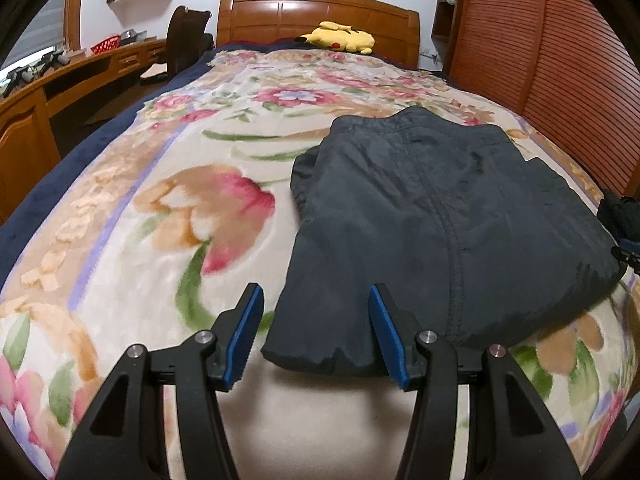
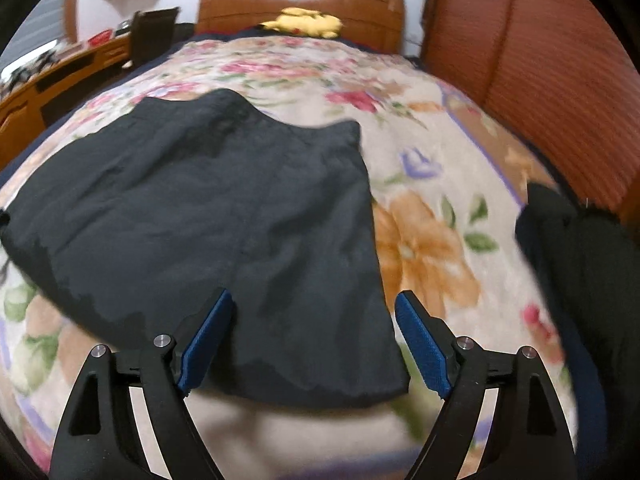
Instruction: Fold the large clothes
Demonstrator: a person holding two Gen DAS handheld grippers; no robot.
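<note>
The left tool (image 1: 316,334) stands wide, its two blue pads apart with nothing pressed between them, and the near left corner of the dark grey folded garment of thin quilted cloth (image 1: 440,216) lies between them, under the tool. The garment spreads forward and to the right of this tool, flat on the cream blanket with pink and orange flowers (image 1: 168,208) that covers the bed.

The right tool (image 2: 314,338) is also wide and holds nothing. The near right corner of the same garment (image 2: 224,208) lies between its blue pads, and the rest of the cloth goes forward and to the left of it. Whether the pads touch the cloth, I cannot tell. To the right of this tool, a black bundle of fabric (image 2: 576,248) lies near the edge of the bed.

Far ahead of both tools, a yellow plush toy (image 1: 340,36) rests before the brown wooden headboard (image 1: 316,12).
</note>
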